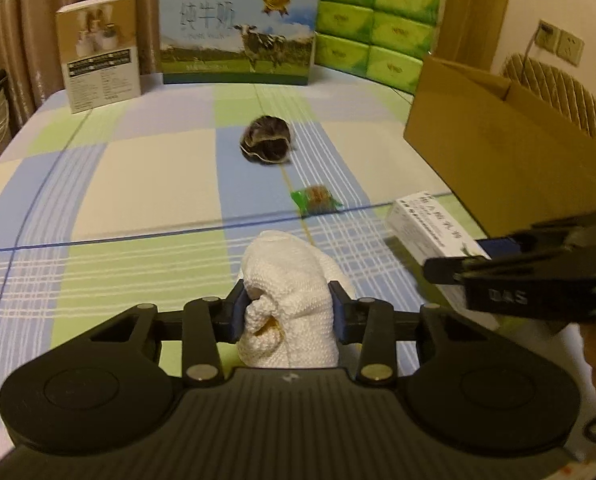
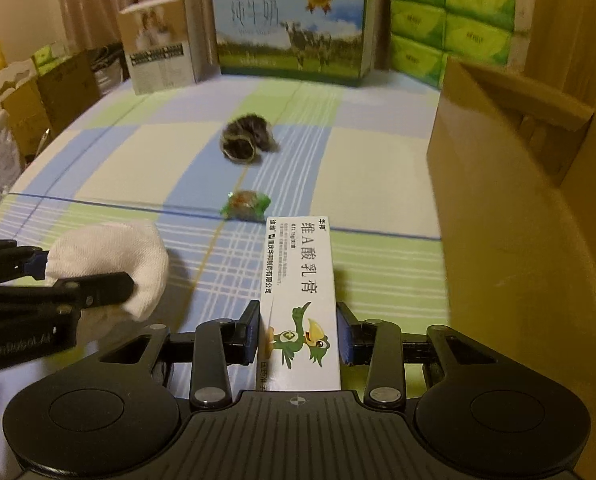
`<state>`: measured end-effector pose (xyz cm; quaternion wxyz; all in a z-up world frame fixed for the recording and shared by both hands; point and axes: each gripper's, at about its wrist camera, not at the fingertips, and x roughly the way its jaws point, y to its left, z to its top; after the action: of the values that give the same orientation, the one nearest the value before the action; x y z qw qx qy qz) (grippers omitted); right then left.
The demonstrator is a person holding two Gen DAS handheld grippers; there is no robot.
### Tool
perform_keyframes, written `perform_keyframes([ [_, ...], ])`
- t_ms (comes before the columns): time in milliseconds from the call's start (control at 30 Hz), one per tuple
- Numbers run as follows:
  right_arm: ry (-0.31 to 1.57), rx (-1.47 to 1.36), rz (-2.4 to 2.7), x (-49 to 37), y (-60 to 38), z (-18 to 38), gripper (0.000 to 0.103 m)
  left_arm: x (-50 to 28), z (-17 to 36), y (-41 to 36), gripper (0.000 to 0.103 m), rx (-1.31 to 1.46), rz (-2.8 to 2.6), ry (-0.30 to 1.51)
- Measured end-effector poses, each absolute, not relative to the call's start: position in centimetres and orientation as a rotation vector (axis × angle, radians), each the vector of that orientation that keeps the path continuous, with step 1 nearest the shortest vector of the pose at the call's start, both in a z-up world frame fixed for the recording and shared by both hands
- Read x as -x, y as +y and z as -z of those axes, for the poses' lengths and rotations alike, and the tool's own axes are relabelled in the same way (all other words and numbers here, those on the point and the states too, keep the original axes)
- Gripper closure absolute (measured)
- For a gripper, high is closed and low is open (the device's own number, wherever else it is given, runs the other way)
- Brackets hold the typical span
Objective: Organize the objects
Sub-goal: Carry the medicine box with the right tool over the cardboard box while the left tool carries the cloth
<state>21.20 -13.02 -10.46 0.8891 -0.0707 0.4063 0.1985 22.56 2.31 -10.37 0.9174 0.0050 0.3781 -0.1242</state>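
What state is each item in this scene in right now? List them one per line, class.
White cloth: bunched, gripped between the left gripper's fingers.
Ointment box: closed, gripped between the right gripper's fingers.
Cardboard box: open at the top.
Dark hair net: crumpled, lying loose on the bed.
Green snack packet: sealed, lying flat.
Milk carton: standing upright, closed.

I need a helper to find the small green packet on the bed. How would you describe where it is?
Start at the big milk carton with the cow picture at the far edge of the checked bedsheet. Come toward the camera past the dark furry bundle; the small green packet lies next, flat on the sheet. It is the only shiny green wrapper, with something brownish inside.
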Motion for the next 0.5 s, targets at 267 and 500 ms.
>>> perform_keyframes([
  [267, 0.812, 0.031, -0.417, -15.8, -16.3, 4.8, 0.068, -18.3, 5.7, 0.7, 0.068, 0.041, 0.212, 0.753],
  [500, 0.783, 0.006, -0.398, -10.6, -20.1, 0.8, 0.068, -12.7, 1.0, -2.3, 0.068, 0.061, 0.207, 0.720],
])
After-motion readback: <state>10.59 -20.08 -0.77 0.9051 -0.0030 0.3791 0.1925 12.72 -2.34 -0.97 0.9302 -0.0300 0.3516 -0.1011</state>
